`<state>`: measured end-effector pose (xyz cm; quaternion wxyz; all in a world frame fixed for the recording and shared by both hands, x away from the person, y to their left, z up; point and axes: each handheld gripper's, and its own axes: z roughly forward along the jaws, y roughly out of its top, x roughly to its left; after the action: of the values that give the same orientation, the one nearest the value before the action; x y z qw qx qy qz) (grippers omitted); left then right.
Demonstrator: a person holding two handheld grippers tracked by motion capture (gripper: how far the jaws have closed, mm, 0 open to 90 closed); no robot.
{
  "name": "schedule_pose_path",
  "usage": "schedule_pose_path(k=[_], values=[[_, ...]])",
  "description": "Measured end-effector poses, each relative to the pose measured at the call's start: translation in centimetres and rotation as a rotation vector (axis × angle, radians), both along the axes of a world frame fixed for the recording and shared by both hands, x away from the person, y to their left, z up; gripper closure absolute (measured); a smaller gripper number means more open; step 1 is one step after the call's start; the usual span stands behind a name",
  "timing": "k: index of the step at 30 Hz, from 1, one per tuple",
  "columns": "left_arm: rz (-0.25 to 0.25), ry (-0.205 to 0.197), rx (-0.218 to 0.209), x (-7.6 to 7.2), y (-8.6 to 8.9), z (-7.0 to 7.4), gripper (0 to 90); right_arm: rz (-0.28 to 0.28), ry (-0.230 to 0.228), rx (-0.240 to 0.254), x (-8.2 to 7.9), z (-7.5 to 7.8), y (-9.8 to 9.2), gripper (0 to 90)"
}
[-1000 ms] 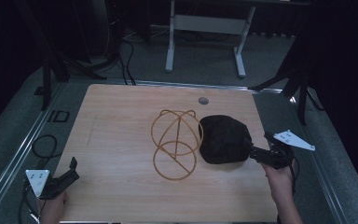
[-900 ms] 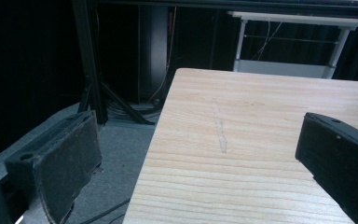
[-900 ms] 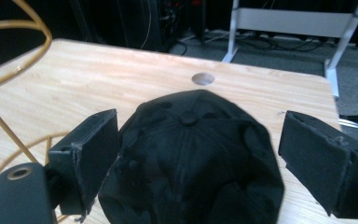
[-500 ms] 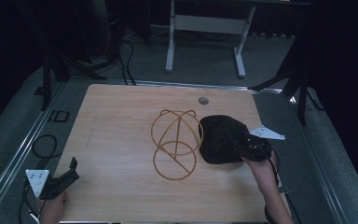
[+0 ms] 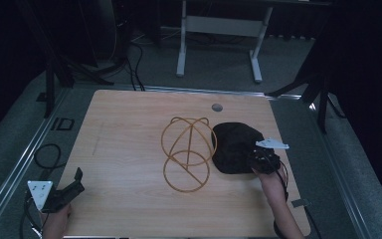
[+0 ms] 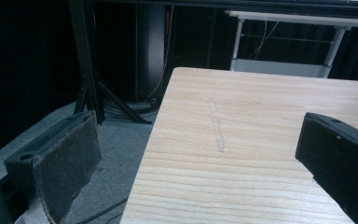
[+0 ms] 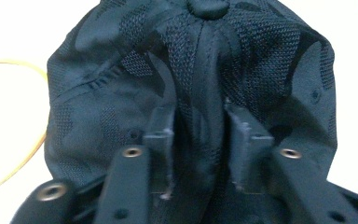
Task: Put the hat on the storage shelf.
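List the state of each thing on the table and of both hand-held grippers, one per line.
black cap: lying on the table, crown fabric bunched into a fold.
right hand-held gripper: jaws have just been closing, pinching the fold of the cap.
wire hat stand: resting on the table left of the cap, nothing on it.
left hand-held gripper: open, holding nothing, at the table's near left corner.

You face a pale wooden table (image 5: 129,149) with a round grommet (image 5: 217,107) near its far edge; grey carpet floor (image 5: 219,69) surrounds it; beyond stands a white desk frame (image 5: 219,25) — dark curtains behind; cables (image 5: 134,55) trail left; lighting dim.
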<state>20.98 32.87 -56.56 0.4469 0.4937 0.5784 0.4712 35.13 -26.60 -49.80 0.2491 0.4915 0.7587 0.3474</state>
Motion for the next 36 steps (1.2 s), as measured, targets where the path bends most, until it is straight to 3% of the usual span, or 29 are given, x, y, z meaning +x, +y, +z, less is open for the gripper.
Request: schedule_pose_path(k=[4, 9, 15, 24, 36], values=[[-0.002, 0.000, -0.001, 0.0, 0.0, 0.0, 0.5, -0.012, -0.008, 0.008, 0.1, -0.3, -0.1, 85.8], [-0.002, 0.000, -0.001, 0.0, 0.0, 0.0, 0.5, -0.026, -0.035, 0.031, 0.1, -0.7, -0.1, 88.4], [-0.002, 0.000, -0.001, 0.0, 0.0, 0.0, 0.5, -0.036, -0.076, 0.038, -0.2, 0.0, 0.0, 88.6], [0.001, 0.001, -0.002, 0.0, 0.0, 0.0, 0.5, -0.021, -0.126, 0.082, -0.7, 2.2, -0.7, 88.7], [0.002, 0.002, -0.004, 0.0, 0.0, 0.0, 0.5, 0.000, -0.268, 0.125, -2.3, 6.3, -0.8, 88.7]])
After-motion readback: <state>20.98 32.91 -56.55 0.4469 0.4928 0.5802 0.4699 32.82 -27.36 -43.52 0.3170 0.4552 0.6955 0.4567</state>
